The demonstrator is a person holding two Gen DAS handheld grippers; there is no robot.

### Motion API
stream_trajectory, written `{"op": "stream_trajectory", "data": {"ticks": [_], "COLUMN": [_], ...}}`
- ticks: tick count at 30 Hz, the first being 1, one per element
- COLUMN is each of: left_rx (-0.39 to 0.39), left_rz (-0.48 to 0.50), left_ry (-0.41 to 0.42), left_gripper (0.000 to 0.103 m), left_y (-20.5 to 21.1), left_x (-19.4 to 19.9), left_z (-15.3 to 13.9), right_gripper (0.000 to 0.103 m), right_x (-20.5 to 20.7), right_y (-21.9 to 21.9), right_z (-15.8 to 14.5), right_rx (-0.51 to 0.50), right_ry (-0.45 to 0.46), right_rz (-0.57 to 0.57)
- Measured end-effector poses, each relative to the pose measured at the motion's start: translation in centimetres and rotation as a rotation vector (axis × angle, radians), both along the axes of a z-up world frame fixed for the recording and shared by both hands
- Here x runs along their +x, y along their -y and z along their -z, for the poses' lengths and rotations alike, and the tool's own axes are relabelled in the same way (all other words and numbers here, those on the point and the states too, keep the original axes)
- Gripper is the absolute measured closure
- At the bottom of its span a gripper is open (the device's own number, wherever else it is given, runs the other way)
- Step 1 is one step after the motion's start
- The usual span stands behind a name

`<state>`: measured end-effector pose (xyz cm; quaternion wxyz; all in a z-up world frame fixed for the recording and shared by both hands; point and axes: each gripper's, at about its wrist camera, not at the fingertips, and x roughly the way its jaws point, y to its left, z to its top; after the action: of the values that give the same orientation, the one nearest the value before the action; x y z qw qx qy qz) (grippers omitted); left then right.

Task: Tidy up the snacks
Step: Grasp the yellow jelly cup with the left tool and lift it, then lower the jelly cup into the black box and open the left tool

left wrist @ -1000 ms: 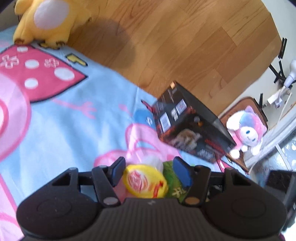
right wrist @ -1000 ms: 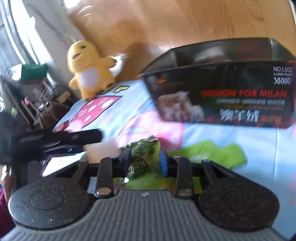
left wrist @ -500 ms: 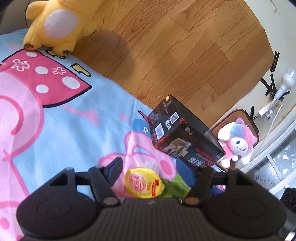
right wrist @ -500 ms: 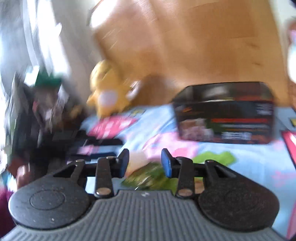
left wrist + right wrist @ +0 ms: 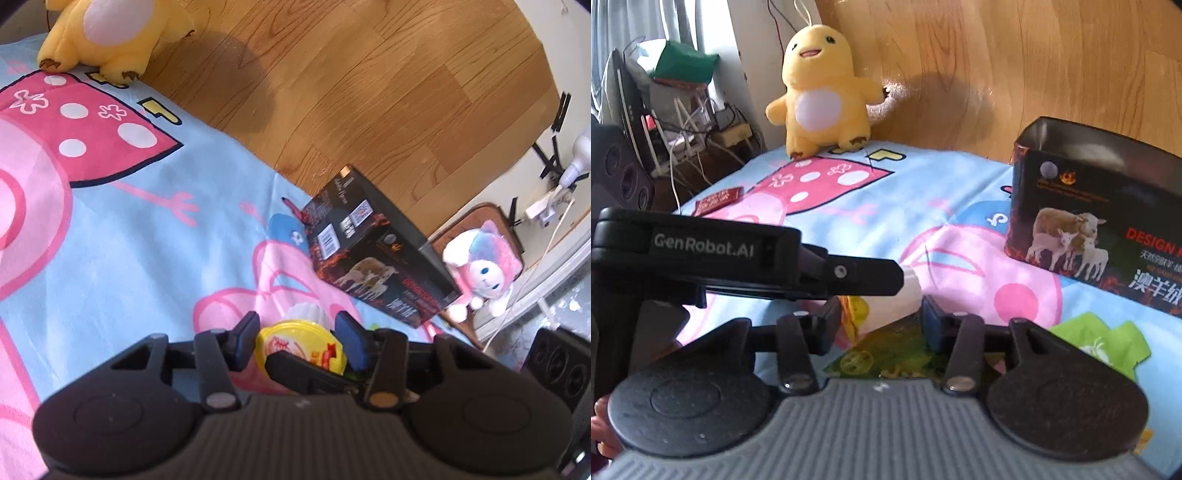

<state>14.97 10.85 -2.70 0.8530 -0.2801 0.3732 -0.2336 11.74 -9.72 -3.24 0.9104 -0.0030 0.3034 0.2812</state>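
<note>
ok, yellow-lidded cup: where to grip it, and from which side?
Grip the yellow-lidded cup across its white fluted body, just behind the lid rim, coming from the lid end. It lies tipped on the green packet with its lid facing the left gripper, and the rim should stop it slipping. Those jaws have just been closing on it there.

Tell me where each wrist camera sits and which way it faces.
Left wrist: on the left gripper, facing forward and down over the blue cartoon-print blanket to the black printed box; own fingers show, jaws just closed onto the white yellow-lidded cup.
Right wrist: on the right gripper, facing the yellow plush toy; own fingers show, jaws just opened, the green snack packet between them ungripped; also the left gripper and a sliver of hand.
Shared: blanket, box, cup, plush toy.
</note>
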Motion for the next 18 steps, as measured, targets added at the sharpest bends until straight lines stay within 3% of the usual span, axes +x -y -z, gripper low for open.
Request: {"op": "stream_trajectory", "data": {"ticks": [4, 9, 14, 18], "left_rx": [-0.007, 0.032, 0.066, 0.085], "left_rz": [0.026, 0.077, 0.124, 0.144], "left_ry": [0.045, 0.145, 0.226, 0.230], "left_gripper": [0.058, 0.058, 0.058, 0.057], "left_y": [1.2, 5.0, 10.1, 13.4], "left_x": [-0.2, 1.6, 5.3, 8.4], "left_z": [-2.1, -6.1, -8.8, -8.3], "right_gripper": [0.054, 0.053, 0.053, 0.053], "right_x": [-1.9, -1.5, 1.9, 5.2], "right_y": [1.0, 3.0, 6.5, 8.6], "right_z": [-1.4, -4.0, -6.3, -6.4], "right_rx": [0.000, -0.019, -0.009, 0.001], "right_ry": [0.112, 0.258, 0.309, 0.275], "right_rz": [0.030, 0.105, 0.196, 0.261]}}
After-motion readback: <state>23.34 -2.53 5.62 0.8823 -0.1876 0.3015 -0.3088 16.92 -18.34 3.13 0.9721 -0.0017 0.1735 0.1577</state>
